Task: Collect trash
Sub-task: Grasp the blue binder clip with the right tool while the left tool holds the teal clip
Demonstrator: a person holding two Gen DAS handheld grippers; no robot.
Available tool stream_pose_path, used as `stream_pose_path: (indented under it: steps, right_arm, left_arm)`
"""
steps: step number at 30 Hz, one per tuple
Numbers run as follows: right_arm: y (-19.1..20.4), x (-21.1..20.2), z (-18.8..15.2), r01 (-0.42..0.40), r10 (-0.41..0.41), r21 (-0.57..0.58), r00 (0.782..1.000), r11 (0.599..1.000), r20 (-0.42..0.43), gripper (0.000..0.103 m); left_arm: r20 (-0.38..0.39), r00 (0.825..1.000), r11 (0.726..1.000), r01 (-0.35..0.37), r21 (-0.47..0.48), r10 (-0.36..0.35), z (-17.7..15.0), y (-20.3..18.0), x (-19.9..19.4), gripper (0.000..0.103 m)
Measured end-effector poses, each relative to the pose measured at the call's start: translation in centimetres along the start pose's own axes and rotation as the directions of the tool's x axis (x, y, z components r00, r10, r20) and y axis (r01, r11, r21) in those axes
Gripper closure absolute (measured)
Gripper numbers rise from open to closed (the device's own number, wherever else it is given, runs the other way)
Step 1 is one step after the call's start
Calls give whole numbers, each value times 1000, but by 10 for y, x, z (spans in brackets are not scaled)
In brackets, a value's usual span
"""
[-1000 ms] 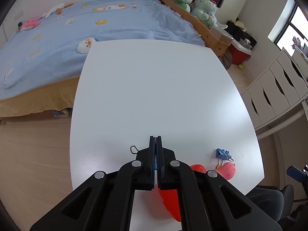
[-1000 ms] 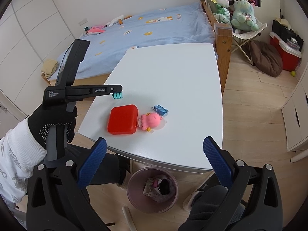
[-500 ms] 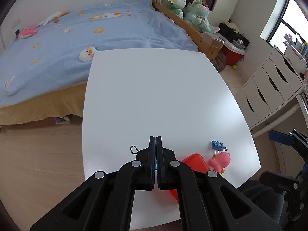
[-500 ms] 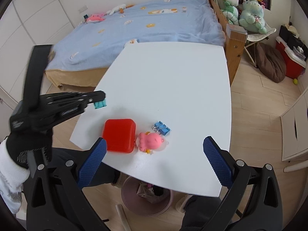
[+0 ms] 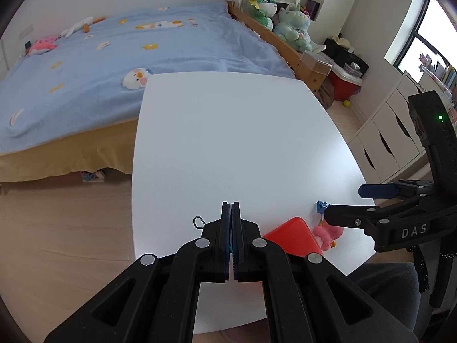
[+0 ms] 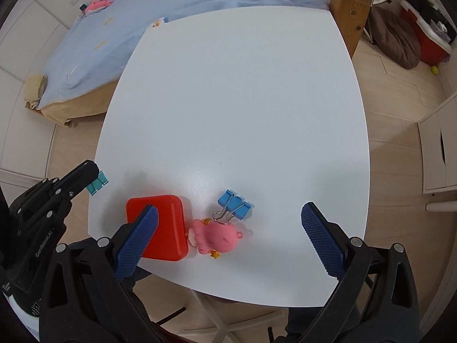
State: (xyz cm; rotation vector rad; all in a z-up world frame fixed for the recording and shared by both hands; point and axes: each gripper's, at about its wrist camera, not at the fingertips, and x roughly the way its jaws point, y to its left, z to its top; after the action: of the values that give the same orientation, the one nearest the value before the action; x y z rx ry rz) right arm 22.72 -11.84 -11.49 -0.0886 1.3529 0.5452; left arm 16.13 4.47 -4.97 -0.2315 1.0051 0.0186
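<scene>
My left gripper (image 5: 231, 208) is shut on a small teal binder clip (image 6: 97, 183), held in the air beside the white table's (image 6: 242, 100) near left corner. Its wire loop (image 5: 198, 220) sticks out beside the fingers. My right gripper (image 6: 228, 210) hangs open above the table's near edge. Below and between its blue pads (image 6: 320, 237) lie a red box (image 6: 165, 223), a pink toy figure (image 6: 217, 235) and a blue binder clip (image 6: 235, 203). In the left wrist view the right gripper (image 5: 347, 201) reaches in from the right over the blue clip (image 5: 321, 206), pink toy (image 5: 328, 233) and red box (image 5: 291, 237).
A bed with a blue cover (image 5: 142, 45) stands beyond the table, its wooden frame (image 6: 354, 17) at the far right corner. White drawers (image 5: 385, 143), a brown cushion (image 6: 397, 37) and a red cooler (image 6: 428, 37) line the right side. A chair base (image 6: 222, 323) shows under the near edge.
My right gripper has swung forward and down over the table, so the box, toy and blue clip now lie between its fingers. The bin under the table has left view. The left gripper still holds the teal clip.
</scene>
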Motion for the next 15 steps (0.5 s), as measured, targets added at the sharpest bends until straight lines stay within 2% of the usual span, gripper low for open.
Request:
stream_pose_path:
  steps: [1, 2, 8, 11, 15]
  right_arm:
    - [-1, 3, 0, -1, 1, 15, 1000, 1000, -9, 9]
    - [0, 4, 1, -1, 1, 25, 1000, 1000, -16, 20]
    - [1, 11, 0, -4, 6, 49, 999, 999, -38, 49]
    - [3, 14, 0, 7, -4, 50, 999, 999, -53, 59]
    - [3, 16, 1, 15, -12, 54, 999, 998, -53, 61]
  left_arm:
    - [1, 1000, 1000, 1, -2, -1, 0, 1, -1, 102]
    - [3, 1000, 1000, 3, -4, -3, -1, 2, -1, 102]
    - [8, 1000, 1000, 9, -15, -9, -3, 6, -3, 102]
    - [9, 1000, 1000, 12, -16, -11, -4, 6, -3, 102]
    - [10, 1000, 1000, 13, -18, -13, -5, 7, -3, 102]
